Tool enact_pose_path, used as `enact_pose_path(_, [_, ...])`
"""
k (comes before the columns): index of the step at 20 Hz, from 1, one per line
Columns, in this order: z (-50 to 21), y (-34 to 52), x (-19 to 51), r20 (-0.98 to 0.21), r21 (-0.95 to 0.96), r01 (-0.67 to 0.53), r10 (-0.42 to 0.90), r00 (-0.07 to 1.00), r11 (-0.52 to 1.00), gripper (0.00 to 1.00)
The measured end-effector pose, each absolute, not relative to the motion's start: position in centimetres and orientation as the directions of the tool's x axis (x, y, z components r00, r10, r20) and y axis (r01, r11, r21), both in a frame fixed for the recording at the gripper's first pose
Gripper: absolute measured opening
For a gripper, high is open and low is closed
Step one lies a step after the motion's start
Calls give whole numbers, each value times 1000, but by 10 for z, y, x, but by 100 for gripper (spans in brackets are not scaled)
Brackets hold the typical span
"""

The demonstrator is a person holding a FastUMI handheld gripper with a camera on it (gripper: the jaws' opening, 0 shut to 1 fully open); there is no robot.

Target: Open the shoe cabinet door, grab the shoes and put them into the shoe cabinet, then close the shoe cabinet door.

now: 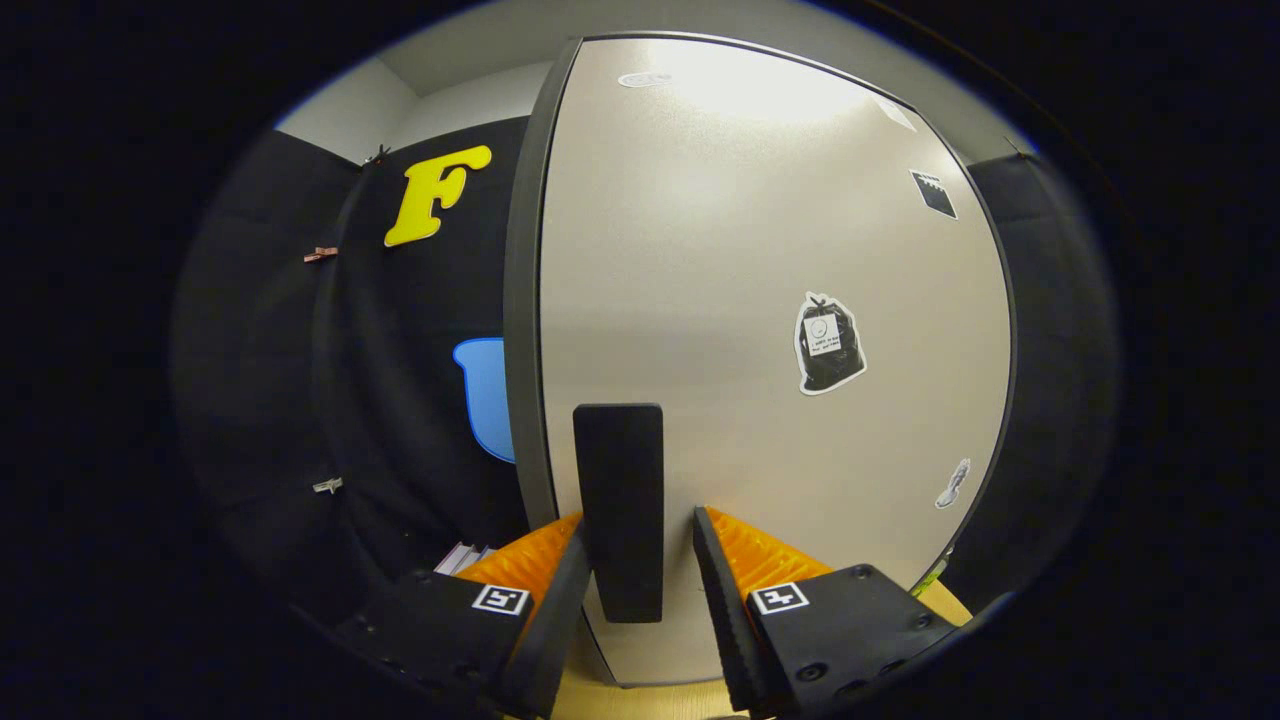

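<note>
On the cabinet door (760,330) a dark handle (618,510) is framed between the fingers | gripper (640,570) is held slightly open — left finger near, right apart, nothing clamped | risk — a one-sided squeeze, handle may slip when pulled

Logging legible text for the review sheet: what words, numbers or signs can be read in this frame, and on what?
Bag-shaped sticker on the cabinet door: print too small to read.
Dark corner sticker on the door: nothing legible.
Square markers on the tongs: patterns, not text.
So nothing readable. The tongs stand open, straddling the door handle.
</note>
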State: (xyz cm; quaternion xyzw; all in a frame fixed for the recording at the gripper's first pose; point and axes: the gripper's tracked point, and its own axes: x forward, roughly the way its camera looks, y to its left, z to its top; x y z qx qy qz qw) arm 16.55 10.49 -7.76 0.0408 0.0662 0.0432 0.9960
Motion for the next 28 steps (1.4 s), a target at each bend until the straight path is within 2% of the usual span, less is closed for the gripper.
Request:
enact_pose_path(1, [-82, 110, 171, -123, 83, -84, 93, 988, 993, 56])
enact_pose_path(2, [-81, 108, 167, -119, 76, -83, 92, 989, 994, 43])
enact_pose_path(3, [-81, 108, 167, -118, 72, -80, 88, 989, 994, 37])
enact_pose_path(5, [-82, 109, 165, -122, 76, -86, 95, 988, 993, 33])
enact_pose_path(21, [-81, 99, 120, -144, 74, -177, 187, 972, 981, 33])
enact_pose_path(23, [-79, 96, 112, -147, 78, -189, 199, 969, 979, 21])
enact_pose_path(28, [-78, 85, 92, -154, 79, -214, 224, 962, 974, 20])
